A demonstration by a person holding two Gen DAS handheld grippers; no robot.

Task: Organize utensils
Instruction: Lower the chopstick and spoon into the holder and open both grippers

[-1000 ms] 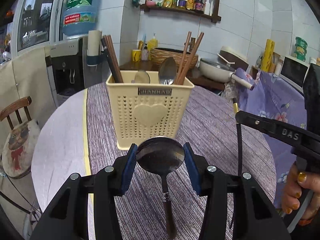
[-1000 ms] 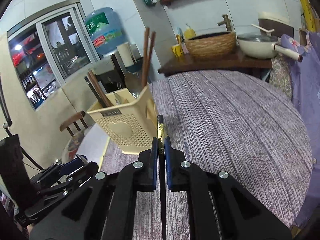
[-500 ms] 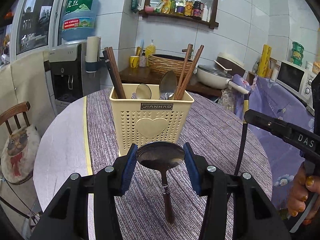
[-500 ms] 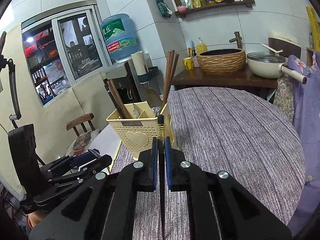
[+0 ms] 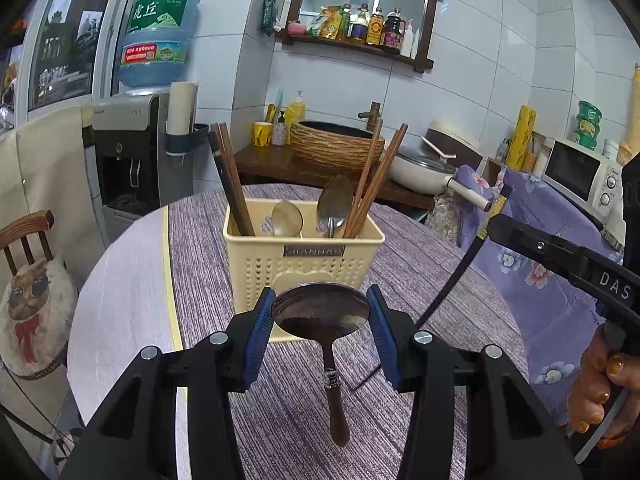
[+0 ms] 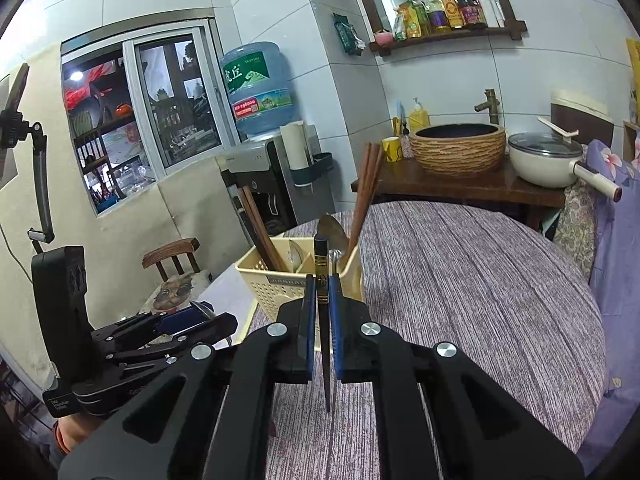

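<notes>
At centre frame the left gripper [image 5: 320, 316] clamps a spoon [image 5: 320, 312] by its bowl, the right gripper [image 6: 322, 320] is closed on a black chopstick [image 6: 321, 276] — both carried, likely next lowered into the caddy [image 5: 304, 260].

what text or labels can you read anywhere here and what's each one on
"虎丘": green label on the water jug
"DAS": side of the right gripper, shut on a black chopstick
"JIANHAO": plate on the cream utensil basket, blurred, only roughly legible
Red band on the jug: digits too blurred to read
Shelf bottles and chopstick's gold print: too small to read
</notes>
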